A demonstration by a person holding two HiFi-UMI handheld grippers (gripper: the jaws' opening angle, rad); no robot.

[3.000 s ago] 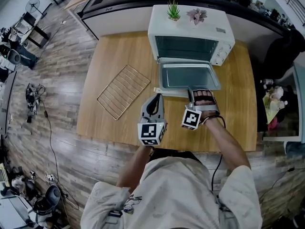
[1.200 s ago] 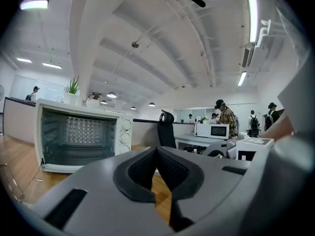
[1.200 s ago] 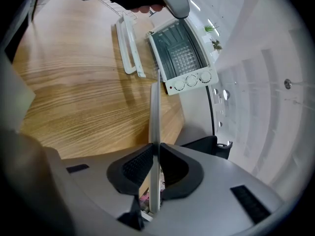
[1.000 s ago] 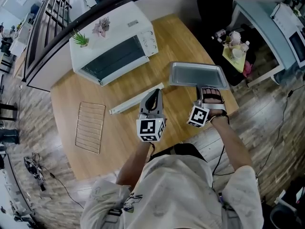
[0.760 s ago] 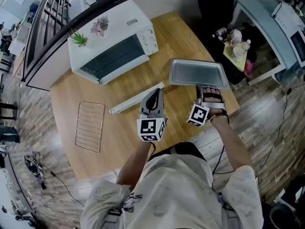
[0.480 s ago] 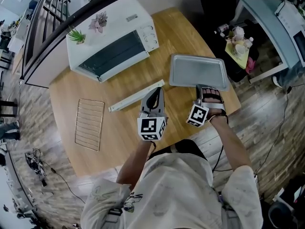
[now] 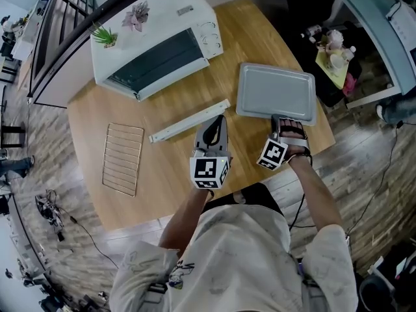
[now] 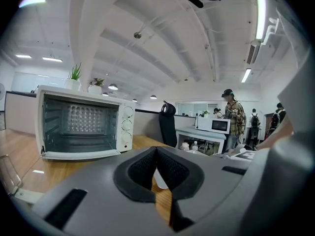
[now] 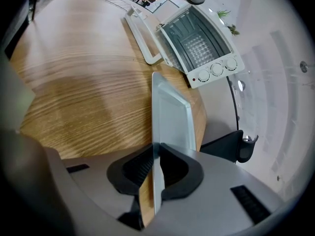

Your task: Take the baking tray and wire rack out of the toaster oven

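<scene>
Baking tray (image 7: pixel 276 96): its near rim stands between the jaws of the right gripper (image 7: pixel 288 121), which are opening, though in the right gripper view the pads (image 9: pixel 147 162) look to be touching the thin metal edge on both sides. The tray is out of the toaster oven (image 7: pixel 153 41), held flat and low over the right end of the wooden table (image 7: pixel 169 174); I cannot tell whether it rests on the wood. The left gripper (image 7: pixel 213 123) hovers just beside the right one, over the table's middle, with its jaws pressed together and nothing between them. Just beyond it lies the white bar of the oven door (image 7: pixel 188 121), folded down open. The oven stands at the table's far side, its chamber bare in the left gripper view, with 2 small potted plants (image 7: pixel 105 36) on top. The wire rack (image 7: pixel 122 158) lies flat on the table's left part, well apart from the tray and both grippers.
</scene>
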